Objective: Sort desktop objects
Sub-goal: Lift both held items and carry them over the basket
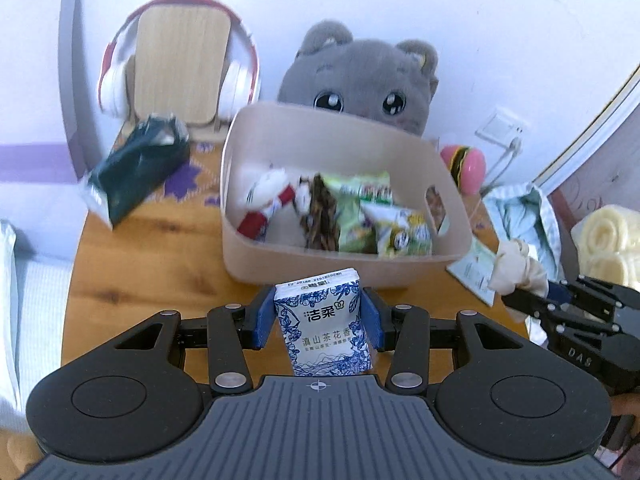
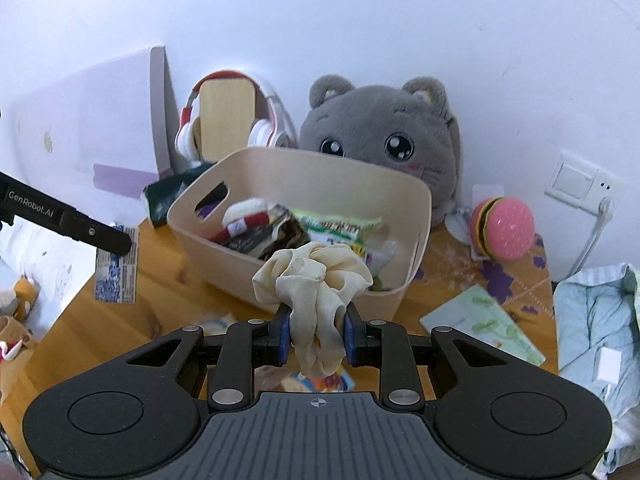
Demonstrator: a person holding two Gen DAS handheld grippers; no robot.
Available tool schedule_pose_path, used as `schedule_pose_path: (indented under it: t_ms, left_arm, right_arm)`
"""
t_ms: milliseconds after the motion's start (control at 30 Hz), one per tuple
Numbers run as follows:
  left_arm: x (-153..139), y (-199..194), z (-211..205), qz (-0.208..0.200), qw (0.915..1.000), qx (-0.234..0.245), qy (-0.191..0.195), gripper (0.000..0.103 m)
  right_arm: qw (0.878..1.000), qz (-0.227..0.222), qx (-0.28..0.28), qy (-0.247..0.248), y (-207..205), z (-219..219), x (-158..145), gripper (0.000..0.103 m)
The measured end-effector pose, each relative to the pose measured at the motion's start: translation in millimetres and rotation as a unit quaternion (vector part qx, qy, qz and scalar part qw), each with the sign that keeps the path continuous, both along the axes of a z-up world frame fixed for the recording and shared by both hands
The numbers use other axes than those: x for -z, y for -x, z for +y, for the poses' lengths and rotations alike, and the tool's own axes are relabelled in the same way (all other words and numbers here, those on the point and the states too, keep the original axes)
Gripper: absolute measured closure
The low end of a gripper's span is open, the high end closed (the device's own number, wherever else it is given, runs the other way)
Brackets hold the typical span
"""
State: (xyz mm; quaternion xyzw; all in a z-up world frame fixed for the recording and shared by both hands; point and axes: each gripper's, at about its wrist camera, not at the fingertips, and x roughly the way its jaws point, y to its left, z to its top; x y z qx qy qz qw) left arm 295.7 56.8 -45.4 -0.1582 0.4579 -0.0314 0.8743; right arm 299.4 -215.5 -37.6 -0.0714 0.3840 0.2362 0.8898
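I hold blue-white paper tissue pack (image 1: 325, 322) clamped in left gripper (image 1: 318, 320), cream fabric scrunchie (image 2: 314, 284) in right gripper (image 2: 314, 334); risk: limp scrunchie snagging beige plastic bin (image 2: 280, 164) rim.

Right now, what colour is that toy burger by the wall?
The toy burger has pink buns with dark layers between, clearest in the right wrist view.

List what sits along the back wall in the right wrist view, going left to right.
Red-and-white headphones on a wooden stand → grey plush cat with big eyes → pink toy burger → white wall socket with a plug in it.
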Motion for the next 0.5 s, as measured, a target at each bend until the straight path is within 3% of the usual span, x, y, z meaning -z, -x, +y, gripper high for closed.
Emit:
schedule_pose_path:
  t_ms: [233, 500]
  left_arm:
    - [-13, -35, 6, -0.026, 0.9995, -0.009, 0.014, 0.057]
    - [-8, -81, 12, -0.034, 0.9988, -0.03, 0.017, 0.057]
  right_arm:
    - [1.0, -0.014, 0.01, 0.004, -16, 1, -5, 0.079]
    - [0.999, -0.027, 0.02, -0.005, -47, 11, -9, 0.079]
